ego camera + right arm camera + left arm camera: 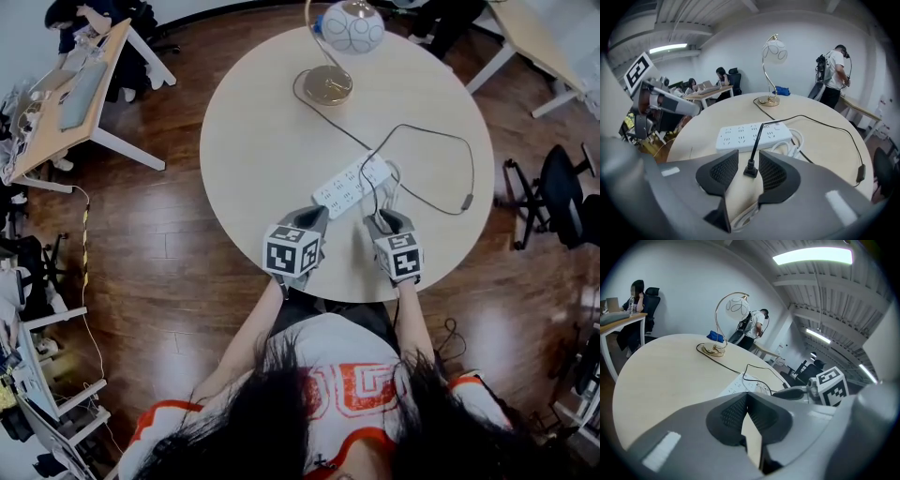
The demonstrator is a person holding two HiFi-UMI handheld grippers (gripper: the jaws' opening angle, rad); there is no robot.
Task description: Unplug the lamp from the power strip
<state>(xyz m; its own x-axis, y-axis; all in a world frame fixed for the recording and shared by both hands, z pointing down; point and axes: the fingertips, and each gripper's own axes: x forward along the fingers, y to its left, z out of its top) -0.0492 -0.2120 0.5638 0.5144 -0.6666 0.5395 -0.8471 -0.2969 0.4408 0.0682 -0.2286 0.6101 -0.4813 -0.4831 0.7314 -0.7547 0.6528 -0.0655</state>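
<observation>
Closest to the lens is your own dark hair (309, 422) and your white-and-orange shirt (349, 380), filling the bottom of the head view. Just past that, both your arms reach out over the near edge of the round table (253, 141).

Way off on the left there's a desk (80, 89) with someone sitting at it, nothing to do with you.

Your left gripper (746, 398) points at the near end of the white power strip (352, 184), close to it; I can't tell if it's actually touching. Its own view shows the two pads meeting at the tips with nothing caught in them, so that one's closed and empty.

The strip itself lies diagonally across the near part of the table, sockets up.

Next over, your right gripper (747, 159) is the interesting one. Its jaws stand well apart, and the black plug (750, 170) sits loose between the pads, with clear space on its left side, so you're not squeezing it. The plug is out of the strip, just in front of it. Its cord (441, 134) rises over the strip, loops out to the right past an inline switch (466, 201), then runs back across to the lamp (349, 28). The lamp stands upright at the far edge, with a gold base, an arched stem and a round white shade.

Far right, an office chair (562, 192) sits on the wood floor.
</observation>
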